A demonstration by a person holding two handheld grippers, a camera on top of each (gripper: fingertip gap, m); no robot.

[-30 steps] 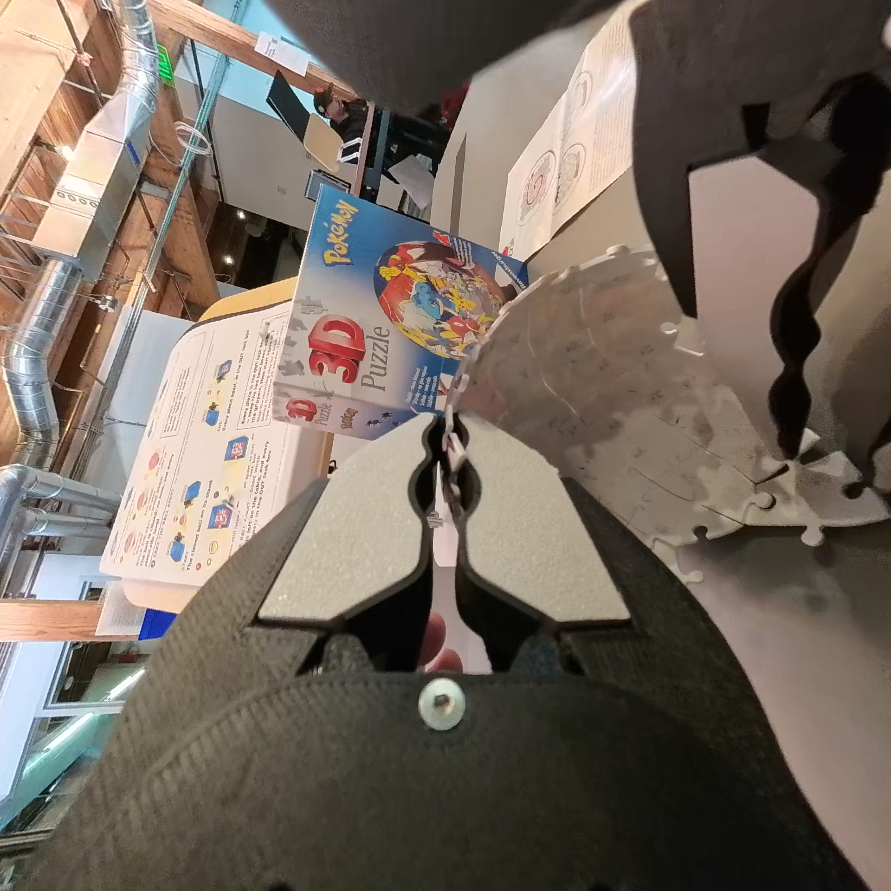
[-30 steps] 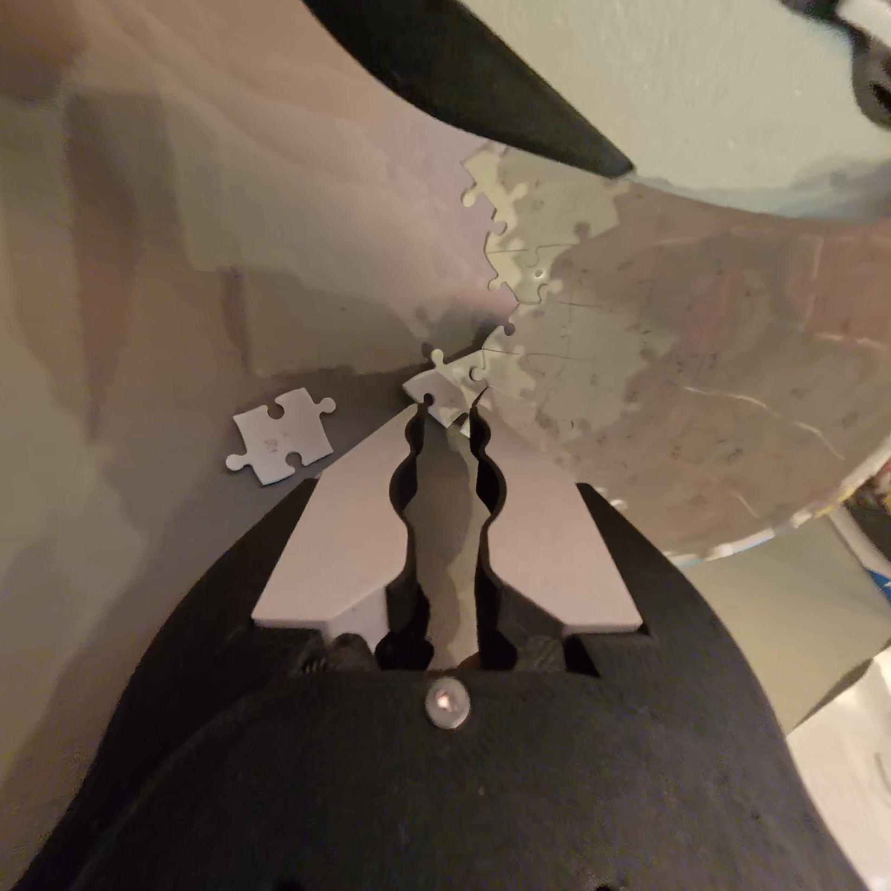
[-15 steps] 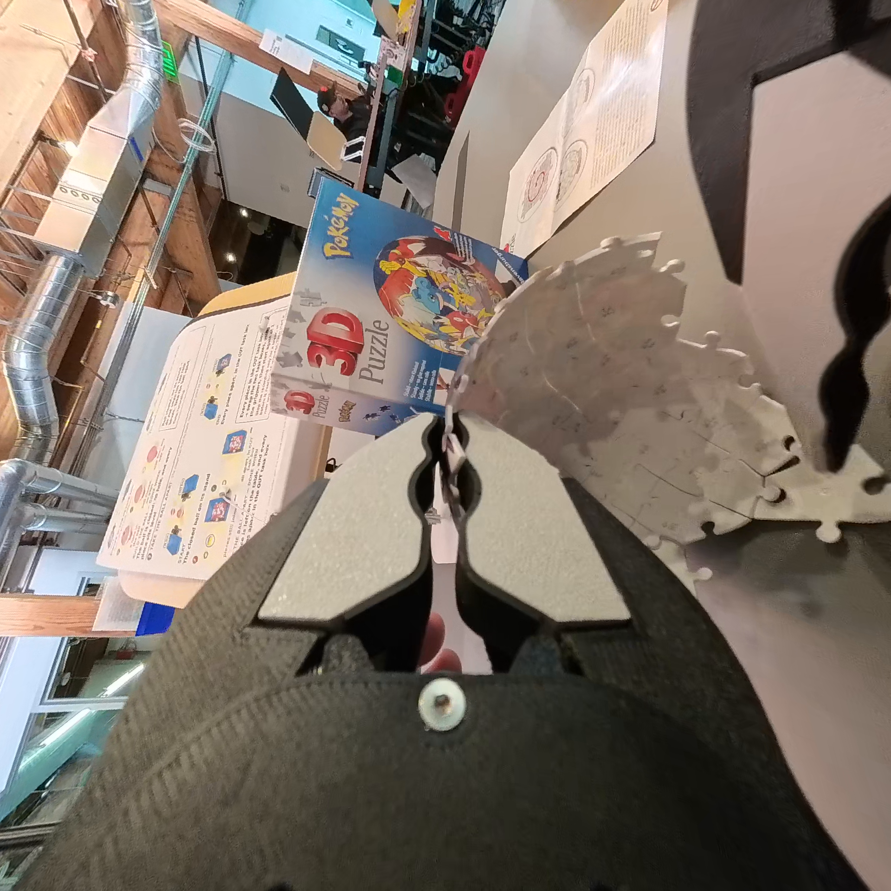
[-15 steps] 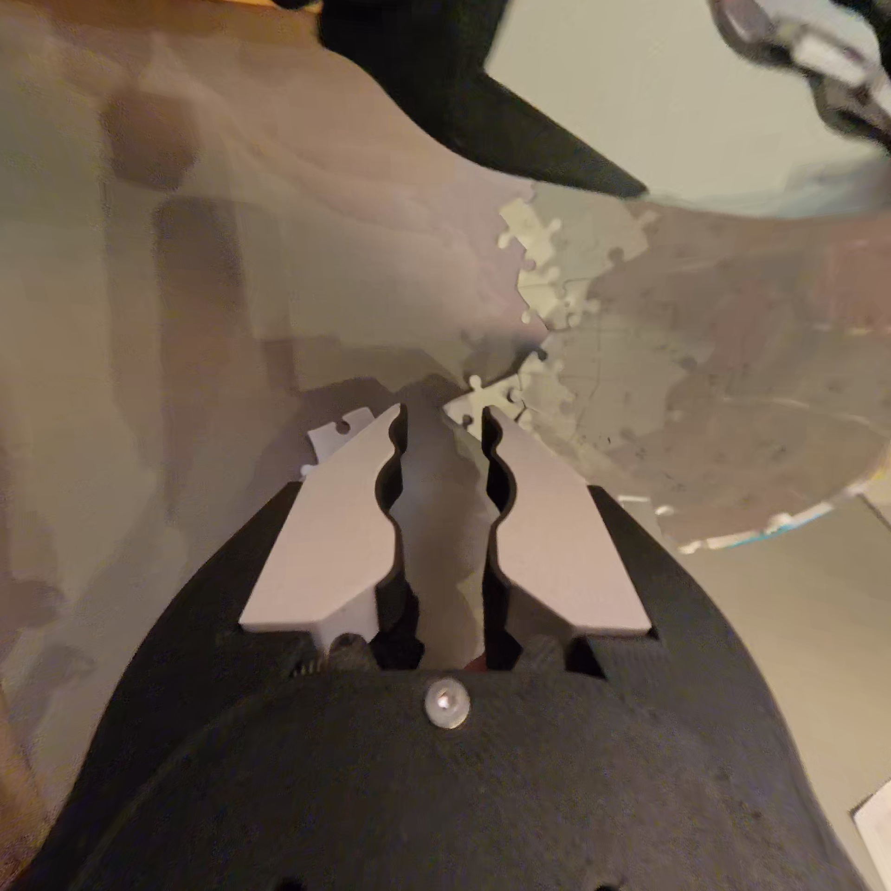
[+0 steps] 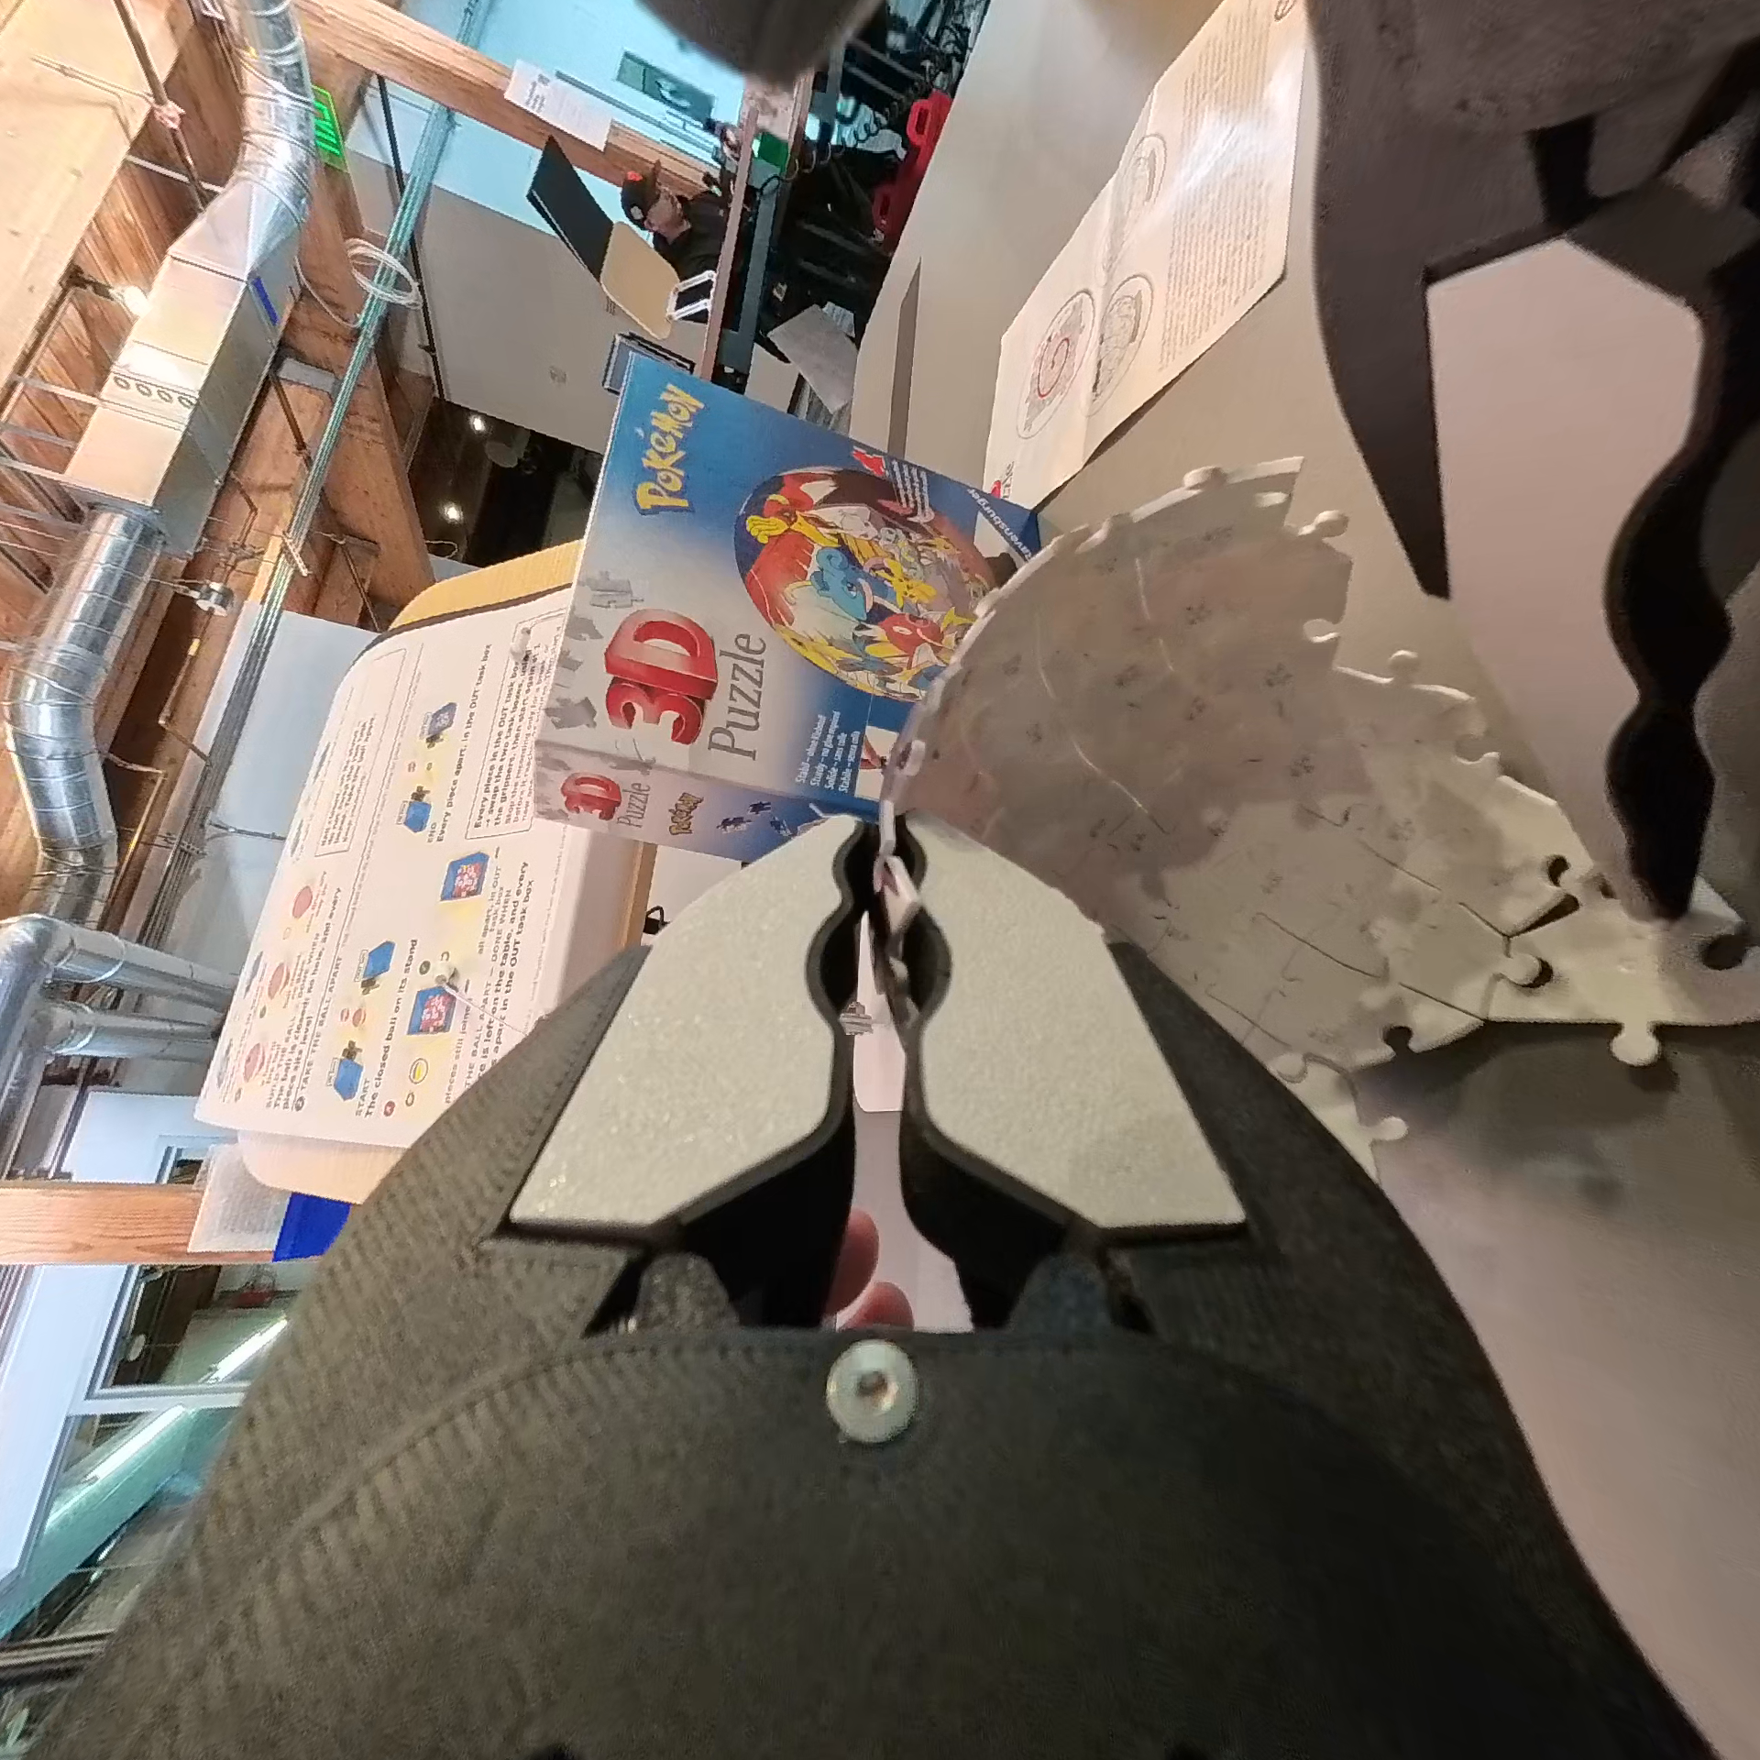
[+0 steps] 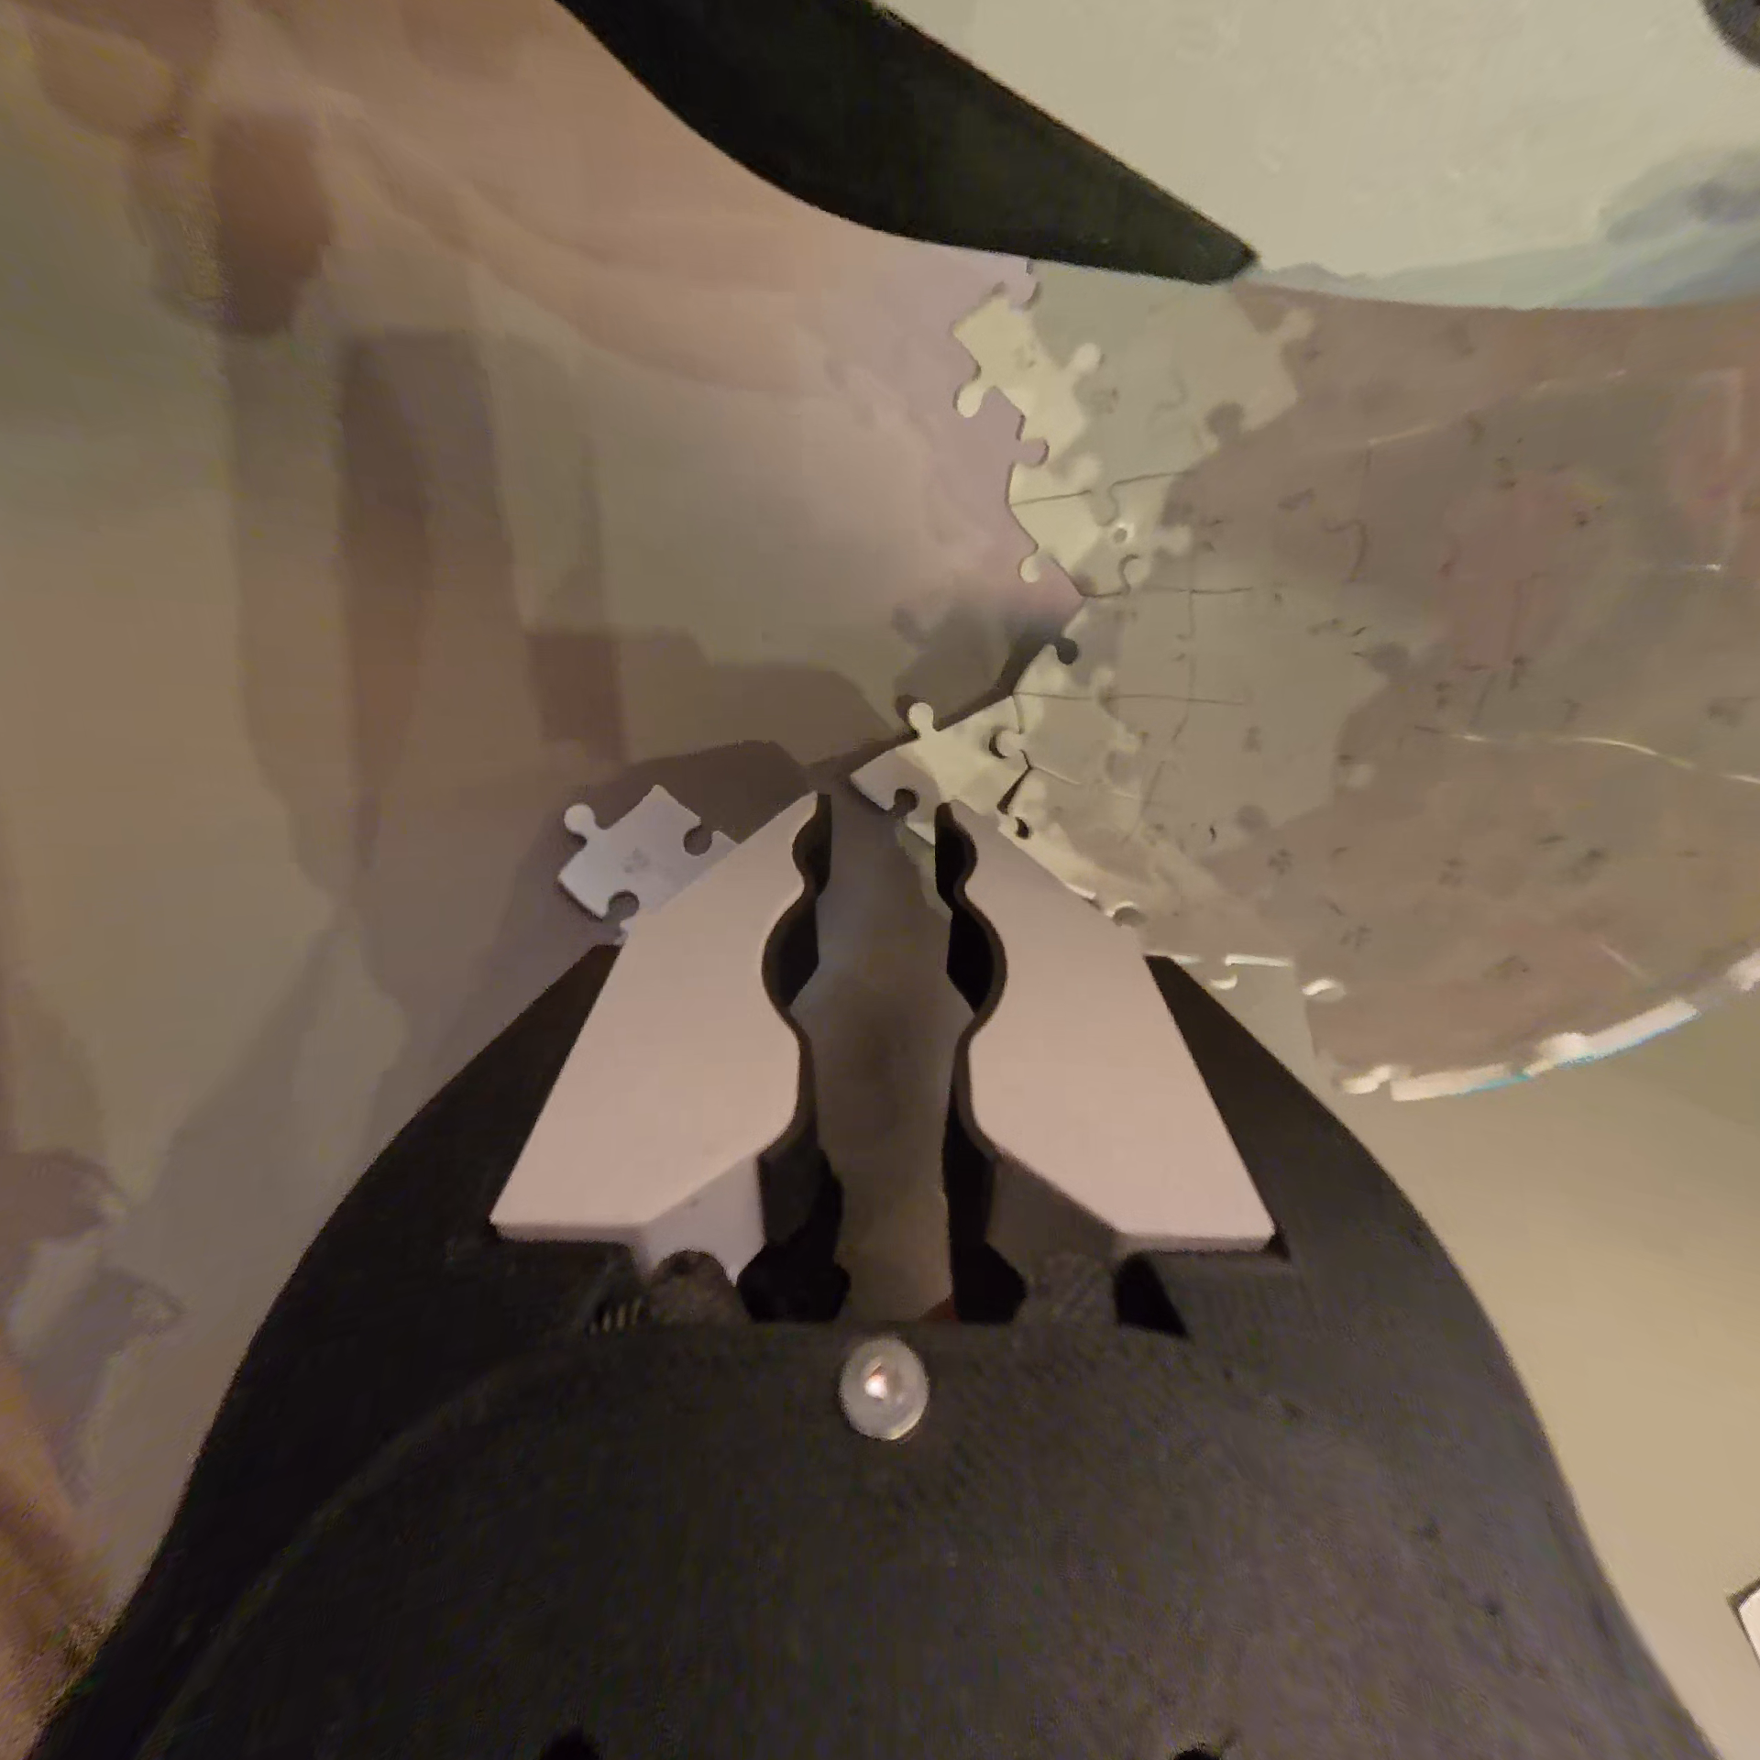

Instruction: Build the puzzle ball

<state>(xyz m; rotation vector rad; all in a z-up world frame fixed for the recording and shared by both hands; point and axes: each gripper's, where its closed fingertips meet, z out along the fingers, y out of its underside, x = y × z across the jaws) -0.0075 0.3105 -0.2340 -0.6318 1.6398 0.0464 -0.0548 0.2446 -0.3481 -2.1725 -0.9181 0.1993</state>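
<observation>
The half-built puzzle ball (image 5: 1143, 762) is a curved grey shell of joined pieces, inner side toward me, its low edge resting on the grey table (image 5: 1543, 1333). My left gripper (image 5: 881, 838) is shut on the shell's rim. My right gripper (image 5: 1543, 743) comes in from the upper right, one fingertip touching the shell's lowest edge pieces. In the right wrist view my right gripper (image 6: 881, 819) is narrowly open and holds nothing, and a corner piece of the shell (image 6: 1333, 714) lies just ahead of its tips. One loose piece (image 6: 638, 857) lies flat beside its left finger.
The blue puzzle box (image 5: 724, 648) stands behind the shell. A folded instruction sheet (image 5: 1143, 267) lies farther back on the table. A printed task sheet (image 5: 381, 857) lies on another surface at the left. The left gripper's black body (image 6: 905, 124) crosses the top of the right wrist view. Tip to tip, the grippers are about 15 cm apart.
My right gripper drew back to the left, then returned to the shell's lower edge, with its jaws slightly wider than a second ago. The left gripper kept its hold on the rim.
</observation>
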